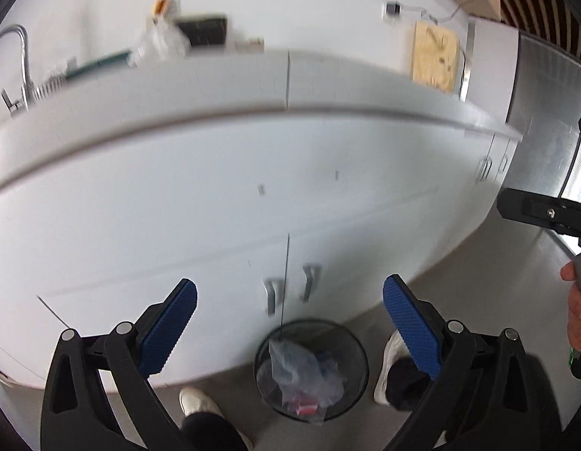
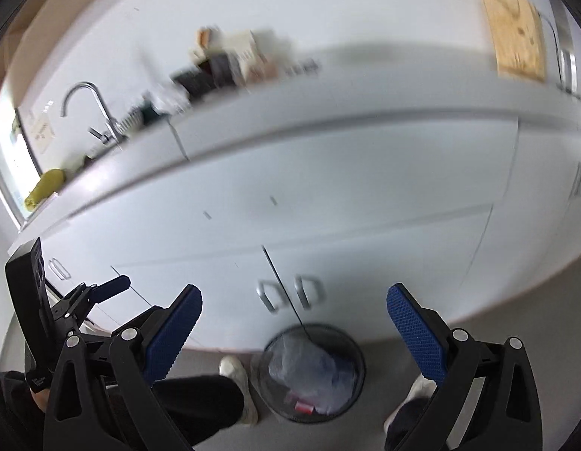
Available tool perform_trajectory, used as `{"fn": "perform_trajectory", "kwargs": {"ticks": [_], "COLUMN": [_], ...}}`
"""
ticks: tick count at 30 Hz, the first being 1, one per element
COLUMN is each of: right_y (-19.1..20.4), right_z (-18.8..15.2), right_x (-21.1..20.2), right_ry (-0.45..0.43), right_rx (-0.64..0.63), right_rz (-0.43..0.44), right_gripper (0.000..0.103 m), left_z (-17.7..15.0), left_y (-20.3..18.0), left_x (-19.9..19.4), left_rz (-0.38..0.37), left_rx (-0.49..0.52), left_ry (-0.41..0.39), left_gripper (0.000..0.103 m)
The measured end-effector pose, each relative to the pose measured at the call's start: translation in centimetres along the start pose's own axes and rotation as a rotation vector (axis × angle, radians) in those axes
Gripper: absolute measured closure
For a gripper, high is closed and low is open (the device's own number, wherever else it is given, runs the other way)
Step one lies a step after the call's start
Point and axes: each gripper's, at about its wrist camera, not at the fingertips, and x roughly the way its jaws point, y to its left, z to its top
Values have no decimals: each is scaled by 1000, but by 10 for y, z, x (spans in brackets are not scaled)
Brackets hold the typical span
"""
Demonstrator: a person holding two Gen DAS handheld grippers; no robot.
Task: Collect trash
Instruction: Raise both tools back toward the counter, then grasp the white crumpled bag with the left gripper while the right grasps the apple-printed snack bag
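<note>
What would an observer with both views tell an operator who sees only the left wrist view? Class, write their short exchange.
Operator: Is the right gripper carrying any trash?
Observer: No. Its jaws stand wide open with nothing between the pads.
Operator: What lies beyond the faucet, off my left edge?
Observer: A yellow object sits at the end of the counter, beside a bright window.

Both wrist views overlook the same bin (image 1: 311, 368).
</note>
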Motion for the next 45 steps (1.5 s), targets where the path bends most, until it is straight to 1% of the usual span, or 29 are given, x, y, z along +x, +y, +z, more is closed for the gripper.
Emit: {"fn": "perform_trajectory", "kwargs": {"ticks": [2, 4, 7, 9, 11, 13, 14, 16, 20, 23, 27, 32, 35, 37, 42, 45], "right_y": [13, 23, 30, 30, 27, 28, 26, 26, 32, 37, 39, 36, 30, 29, 31, 30], "right_z": [19, 36, 65, 86, 113, 132, 143, 172, 224, 253, 283, 323, 350, 363, 381, 388], "right_x": [-22, -37, -50, -52, -54, -42, -36, -20, 25, 60, 107, 167, 207, 235, 299, 327], "right_ry": [-55, -93, -125, -142, -156, -158, -155, -138, -95, -47, 16, 123, 195, 241, 346, 386], "right_rx": [-38, -64, -84, -88, -93, -104, -111, -127, -154, -166, -152, -136, -90, -70, -76, -53], "right_rz": [4, 7, 3, -11, -30, -54, -63, -55, -22, -14, 9, 67, 96, 111, 107, 125], "right_gripper": [3, 3, 3, 3, 3, 3, 3, 3, 3, 3, 3, 3, 3, 3, 3, 3], "left_z": [23, 42, 69, 91, 111, 133, 143, 165, 203, 223, 243, 258, 266, 271, 280, 283], "left_y": [4, 7, 14, 22, 28, 37, 42, 55, 77, 87, 97, 100, 105, 110, 126, 134], "left_x": [-24, -41, -60, -72, -79, -83, -80, -69, -37, -10, 23, 55, 74, 88, 115, 128], "left_rz": [19, 50, 103, 155, 183, 230, 238, 229, 269, 302, 309, 315, 306, 316, 314, 326], "left_rx": [-6, 5, 27, 43, 63, 76, 77, 62, 66, 83, 92, 143, 165, 170, 164, 167], "left_ry": [-51, -84, -123, -159, -178, -200, -193, -169, -136, -111, -66, -14, 20, 43, 90, 117], "left_gripper": [4, 4, 4, 4, 4, 4, 4, 4, 4, 4, 4, 4, 4, 4, 4, 4]}}
